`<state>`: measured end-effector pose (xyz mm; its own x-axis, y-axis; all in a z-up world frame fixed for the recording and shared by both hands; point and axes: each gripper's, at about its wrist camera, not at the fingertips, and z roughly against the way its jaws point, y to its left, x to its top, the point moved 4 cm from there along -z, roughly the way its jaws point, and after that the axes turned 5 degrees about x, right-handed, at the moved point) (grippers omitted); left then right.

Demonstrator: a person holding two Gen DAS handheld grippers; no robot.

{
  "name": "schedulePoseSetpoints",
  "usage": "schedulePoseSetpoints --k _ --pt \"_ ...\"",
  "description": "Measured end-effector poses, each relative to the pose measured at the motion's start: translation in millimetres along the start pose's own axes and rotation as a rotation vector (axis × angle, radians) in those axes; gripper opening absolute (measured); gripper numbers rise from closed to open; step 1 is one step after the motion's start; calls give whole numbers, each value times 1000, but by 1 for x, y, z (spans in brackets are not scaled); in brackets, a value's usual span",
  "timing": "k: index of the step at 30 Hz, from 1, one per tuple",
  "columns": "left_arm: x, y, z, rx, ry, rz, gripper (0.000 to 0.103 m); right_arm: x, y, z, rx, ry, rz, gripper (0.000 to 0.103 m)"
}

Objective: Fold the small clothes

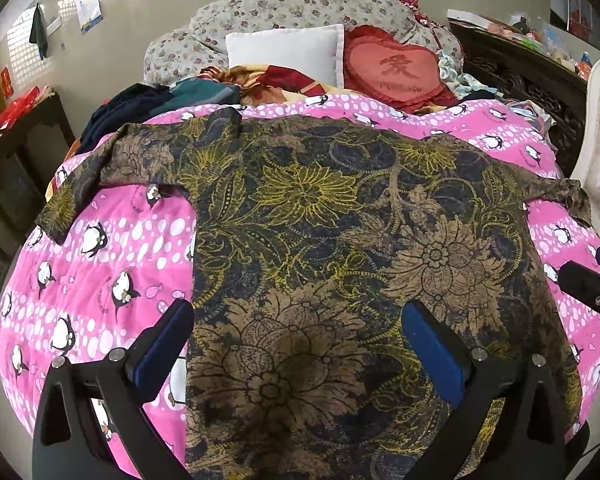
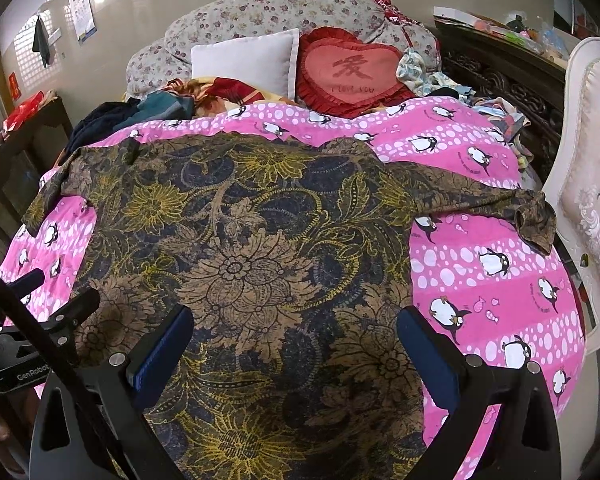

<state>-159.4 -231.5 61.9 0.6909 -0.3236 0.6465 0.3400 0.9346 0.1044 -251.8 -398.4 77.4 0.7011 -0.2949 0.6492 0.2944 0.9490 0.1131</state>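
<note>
A dark floral shirt (image 1: 332, 240) with brown and yellow flowers lies spread flat on a pink penguin quilt (image 1: 112, 264), sleeves out to both sides. My left gripper (image 1: 298, 340) hovers open over the shirt's lower left part, nothing between its fingers. In the right wrist view the same shirt (image 2: 252, 264) fills the middle. My right gripper (image 2: 294, 344) is open above its lower right part. The left sleeve (image 1: 100, 168) is bunched and partly folded over; the right sleeve end (image 2: 534, 216) is crumpled. The right gripper (image 1: 592, 280) shows at the left view's right edge, and the left gripper (image 2: 36, 320) at the right view's left edge.
A white pillow (image 1: 288, 56), a red heart cushion (image 1: 396, 68) and a floral bedding roll (image 1: 300, 12) sit at the bed's far end. Dark clothes (image 1: 140, 108) are piled at the back left. A carved wooden headboard (image 2: 500, 76) and a padded cream chair (image 2: 592, 160) stand on the right.
</note>
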Motion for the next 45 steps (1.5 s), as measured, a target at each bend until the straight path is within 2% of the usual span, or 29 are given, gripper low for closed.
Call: schedulePoseSetpoints --k 9,12,13,16,26,31,39,45 --pt "-1 -1 -2 -2 2 -1 103 -1 1 -4 30 18 -30 103" --pt "-2 -2 -5 -5 7 0 103 -2 3 -5 61 30 -55 103" --pt "-2 -2 -5 -5 7 0 103 -1 5 -4 107 47 -96 103" --pt "-2 -1 -4 -6 5 0 103 -1 3 -5 41 23 -37 103" --pt "-2 -1 -6 -9 6 0 103 -3 2 -7 39 52 -39 103" --pt "-3 -2 -6 -7 8 -2 103 0 6 -11 29 -14 -10 103" --pt "-2 0 -14 -6 19 3 103 -3 7 -16 8 119 -12 103" --pt "-2 2 -19 -4 32 4 103 2 12 -23 32 75 -8 103"
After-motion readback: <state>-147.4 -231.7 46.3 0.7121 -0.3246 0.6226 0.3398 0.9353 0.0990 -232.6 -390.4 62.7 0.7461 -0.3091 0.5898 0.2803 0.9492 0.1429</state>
